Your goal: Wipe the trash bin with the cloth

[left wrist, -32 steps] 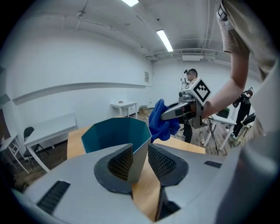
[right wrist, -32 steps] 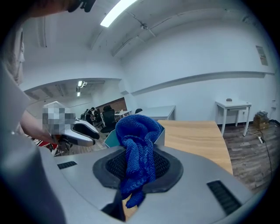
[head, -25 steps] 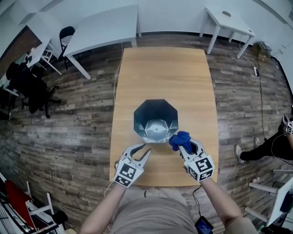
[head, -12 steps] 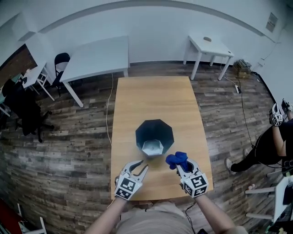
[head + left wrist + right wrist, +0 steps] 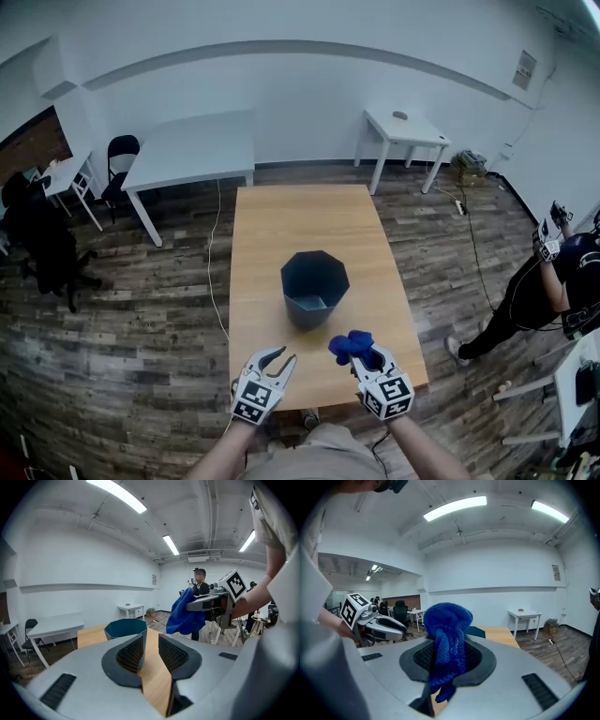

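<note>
Plainly, the trash bin [image 5: 314,286] stood upright near the middle of the wooden table [image 5: 281,225], clear of every table edge. There was a long stretch of bare tabletop beyond it toward the top of the frame and a shorter strip below it. In the head view both grippers hung over the table's near edge at the bottom of the frame, apart from the bin, with open wood between them. The left gripper [image 5: 281,355], at lower left, had its jaws partly spread with nothing between them. The right gripper [image 5: 364,354], just right of centre, pinched the blue cloth [image 5: 349,346], which bunched up above its jaw tips. Open floor [image 5: 141,319] ran along both long sides of the table, and a person [image 5: 553,281] stood at the right edge, well away.

The left gripper view alone showed the cloth hanging down from the right gripper's jaws, and the bin's rim beyond its own jaw gap. The right gripper view had the cloth covering most of the bin, and it caught the ceiling lights [image 5: 454,508], which the head view missed.
</note>
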`<state>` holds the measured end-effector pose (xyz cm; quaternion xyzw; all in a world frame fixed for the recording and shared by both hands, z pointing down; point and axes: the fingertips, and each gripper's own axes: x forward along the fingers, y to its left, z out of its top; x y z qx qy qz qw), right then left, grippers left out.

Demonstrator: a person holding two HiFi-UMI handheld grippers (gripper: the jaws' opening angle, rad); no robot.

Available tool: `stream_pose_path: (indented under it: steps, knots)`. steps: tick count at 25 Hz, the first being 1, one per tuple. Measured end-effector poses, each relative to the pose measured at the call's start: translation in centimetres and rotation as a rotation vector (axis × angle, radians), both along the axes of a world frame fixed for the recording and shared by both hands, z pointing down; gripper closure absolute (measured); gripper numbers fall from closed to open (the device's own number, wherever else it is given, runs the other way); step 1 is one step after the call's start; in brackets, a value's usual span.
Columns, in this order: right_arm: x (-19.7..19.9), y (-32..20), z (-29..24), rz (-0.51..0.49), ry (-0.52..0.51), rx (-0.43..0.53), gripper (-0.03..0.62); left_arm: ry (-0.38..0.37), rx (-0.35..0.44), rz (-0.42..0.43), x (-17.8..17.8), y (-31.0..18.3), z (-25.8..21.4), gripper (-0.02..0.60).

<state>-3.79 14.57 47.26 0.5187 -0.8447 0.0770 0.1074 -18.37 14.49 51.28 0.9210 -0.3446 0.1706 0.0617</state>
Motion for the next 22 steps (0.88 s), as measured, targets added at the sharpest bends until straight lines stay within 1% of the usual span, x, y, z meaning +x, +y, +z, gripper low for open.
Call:
stream_pose_path:
  steps: [4, 7, 10, 13, 16, 19, 22]
  knots:
    - [-1.1, 4.6, -0.4, 0.016, 0.010, 0.009, 0.517, 0.006, 0.024, 0.030, -0.6, 4.3, -0.4, 0.468]
    - [-1.7, 7.8, -0.1, 0.028, 0.011, 0.020, 0.517, 0.013, 0.024, 0.050, -1.0, 7.4, 0.1, 0.466]
    - [-1.8, 10.2, 0.0, 0.024, 0.018, 0.027, 0.517, 0.015, 0.016, 0.067, -0.9, 9.6, 0.6, 0.468]
    - [-1.6, 12.0, 0.2, 0.017, 0.023, 0.038, 0.517, 0.001, 0.020, 0.079, -0.7, 11.3, 0.8, 0.468]
    - [-0.8, 13.7, -0.1, 0.030, 0.011, 0.040, 0.517, -0.002, 0.023, 0.072, -0.4, 12.7, 0.0, 0.468]
    - [0.9, 15.5, -0.6, 0.039, -0.009, 0.048, 0.517, -0.004, 0.034, 0.070, 0.9, 14.1, -0.5, 0.468]
    - [2.7, 16.7, -0.8, 0.026, -0.015, 0.056, 0.517, -0.009, 0.031, 0.054, 2.3, 14.9, -0.5, 0.468]
